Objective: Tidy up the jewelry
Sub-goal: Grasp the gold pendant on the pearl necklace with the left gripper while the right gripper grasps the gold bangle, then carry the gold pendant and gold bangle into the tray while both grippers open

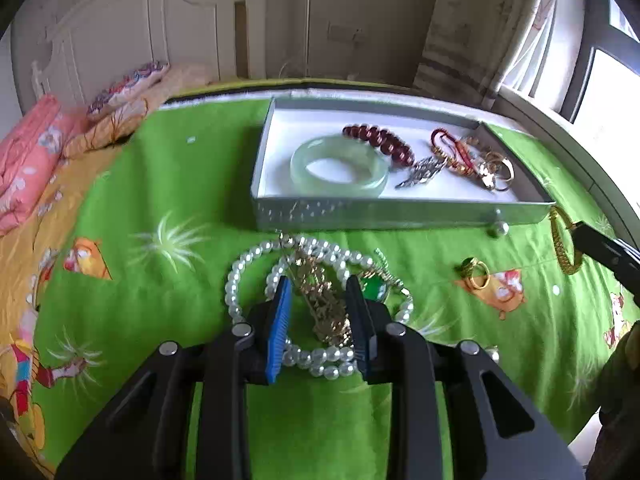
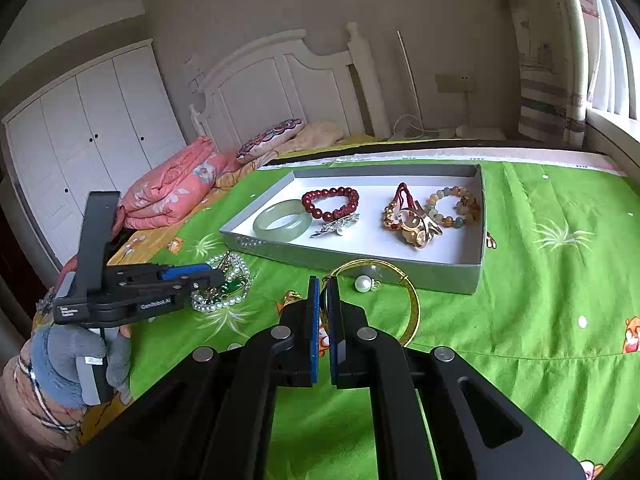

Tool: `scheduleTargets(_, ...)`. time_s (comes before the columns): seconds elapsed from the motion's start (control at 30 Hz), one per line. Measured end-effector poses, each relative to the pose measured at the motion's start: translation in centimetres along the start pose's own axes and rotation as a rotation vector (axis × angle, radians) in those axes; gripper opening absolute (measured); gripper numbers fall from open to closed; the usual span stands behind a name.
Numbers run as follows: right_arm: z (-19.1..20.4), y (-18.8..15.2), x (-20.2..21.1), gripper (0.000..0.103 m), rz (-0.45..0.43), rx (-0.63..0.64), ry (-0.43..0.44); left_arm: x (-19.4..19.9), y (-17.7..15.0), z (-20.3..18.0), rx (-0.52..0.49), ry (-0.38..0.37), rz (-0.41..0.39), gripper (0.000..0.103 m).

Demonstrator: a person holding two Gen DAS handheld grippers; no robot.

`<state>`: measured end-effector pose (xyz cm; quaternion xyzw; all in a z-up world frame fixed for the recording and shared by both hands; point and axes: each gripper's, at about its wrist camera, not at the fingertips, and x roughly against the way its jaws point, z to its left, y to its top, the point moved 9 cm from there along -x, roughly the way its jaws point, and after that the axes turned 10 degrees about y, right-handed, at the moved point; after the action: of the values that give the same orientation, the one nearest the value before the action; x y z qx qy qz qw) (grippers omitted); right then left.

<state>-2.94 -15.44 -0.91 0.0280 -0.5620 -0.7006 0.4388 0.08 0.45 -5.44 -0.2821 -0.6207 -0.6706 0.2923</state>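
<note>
- Jaws first: on my left gripper (image 1: 319,300) they stand apart around the tangled heap of the white pearl necklace (image 1: 256,256) and thin gold chain (image 1: 326,308), not yet pressing them; on my right gripper (image 2: 325,300) they are nearly together, clamped on the rim of the thin gold bangle (image 2: 414,304).
- Already sorted, I judge: the shallow grey box with white lining (image 2: 452,276) holds the pale green jade bangle (image 2: 282,221), the dark red bead bracelet (image 2: 330,202), a silver brooch (image 2: 335,225), a red cord piece with gold charms (image 2: 402,210) and a pastel bead bracelet (image 2: 454,204).
- Left on the green bedsheet (image 2: 540,300): the pearl heap with a green pendant (image 1: 374,289) at 12 o'clock from my left gripper, a gold ring (image 1: 474,274) at 2 o'clock, and a single pearl earring (image 2: 365,282) at 1 o'clock from my right.
- So I estimate about half is done.
</note>
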Motion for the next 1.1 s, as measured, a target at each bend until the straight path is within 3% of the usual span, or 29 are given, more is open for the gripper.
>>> scheduleTargets(0.4, 0.2, -0.1, 0.0, 0.006, 0.003, 0.006, -0.003, -1.0, 0.6, -0.8, 0.015, -0.052, 0.026, 0.028)
scheduleTargets(0.47, 0.1, 0.0, 0.0, 0.006, 0.002, 0.004, -0.002, -0.8, 0.5, -1.0, 0.018, -0.064, 0.012, 0.017)
scheduleTargets(0.87, -0.3, 0.5, 1.1, 0.006, -0.047, -0.010, 0.009, 3.3, 2.2, -1.0, 0.030, -0.056, -0.122, 0.017)
scheduleTargets(1.1, -0.5, 0.5, 1.2, 0.006, -0.051, -0.020, 0.002, 4.4, 3.1, -2.1, 0.005, -0.068, -0.152, 0.017)
